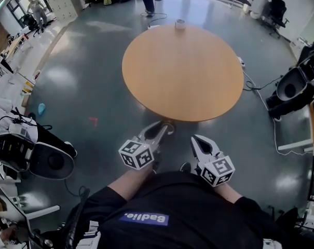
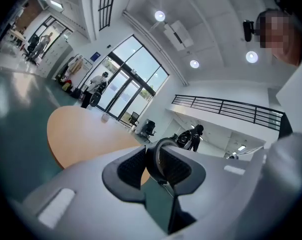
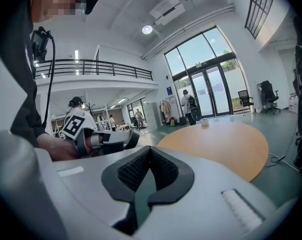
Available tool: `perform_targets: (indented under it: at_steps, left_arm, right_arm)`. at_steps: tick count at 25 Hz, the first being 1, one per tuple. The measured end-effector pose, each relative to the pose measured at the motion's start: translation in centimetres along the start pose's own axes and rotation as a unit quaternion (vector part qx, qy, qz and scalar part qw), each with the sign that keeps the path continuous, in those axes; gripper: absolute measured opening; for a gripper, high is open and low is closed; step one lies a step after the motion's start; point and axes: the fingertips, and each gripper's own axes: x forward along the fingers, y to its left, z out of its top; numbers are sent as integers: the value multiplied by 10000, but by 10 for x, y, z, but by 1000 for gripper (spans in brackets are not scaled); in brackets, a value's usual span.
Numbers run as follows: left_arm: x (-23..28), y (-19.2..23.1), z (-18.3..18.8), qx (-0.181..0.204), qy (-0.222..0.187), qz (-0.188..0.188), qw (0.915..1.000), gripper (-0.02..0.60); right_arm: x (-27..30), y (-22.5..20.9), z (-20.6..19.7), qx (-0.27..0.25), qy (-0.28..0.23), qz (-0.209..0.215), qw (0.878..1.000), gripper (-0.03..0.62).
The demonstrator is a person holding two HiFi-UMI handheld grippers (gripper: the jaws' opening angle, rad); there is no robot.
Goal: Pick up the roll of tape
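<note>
- Now the left claw [image 1: 166, 127] pinches the tape [image 2: 151, 159] edge-on between its pads, holding it in the air by the near edge of the table [image 1: 182, 71].
- Right claw [image 3: 147, 151] is pressed together with nothing in it, just beside the left.
- Far across the table sits a small pale thing [image 1: 180, 24].

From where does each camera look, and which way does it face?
Head view: on the person's head, steeply down at the round table; black shirt, left gripper and right gripper show.
Left gripper view: on the left gripper, looking along its jaws, shut on the roll of tape, toward the table.
Right gripper view: on the right gripper, over its shut, empty jaws at the table; the person's left hand shows.
Shared: all three see the table.
</note>
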Motion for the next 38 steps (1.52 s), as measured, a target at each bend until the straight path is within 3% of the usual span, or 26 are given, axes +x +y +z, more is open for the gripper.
perform_targets:
  at_steps: [9,19,26,38]
  left_arm:
    - [-18,-42,26,952,-66,-359,9948,104]
    - [-18,-98,48,2224,3,-649,9728,103]
    - [-20,-102,32,2438,132,-768,9667,104]
    - [-12,-100,38,2512,173,-686,9654,103]
  right_arm:
    - [14,14,12,-7,3,15,10000,6]
    - [11,10,25,61,-68,-164,9998,5]
    - [12,10,28,-31,-86,-228,9997,5]
    - [12,9,38,-295,-252,-242,9990,4]
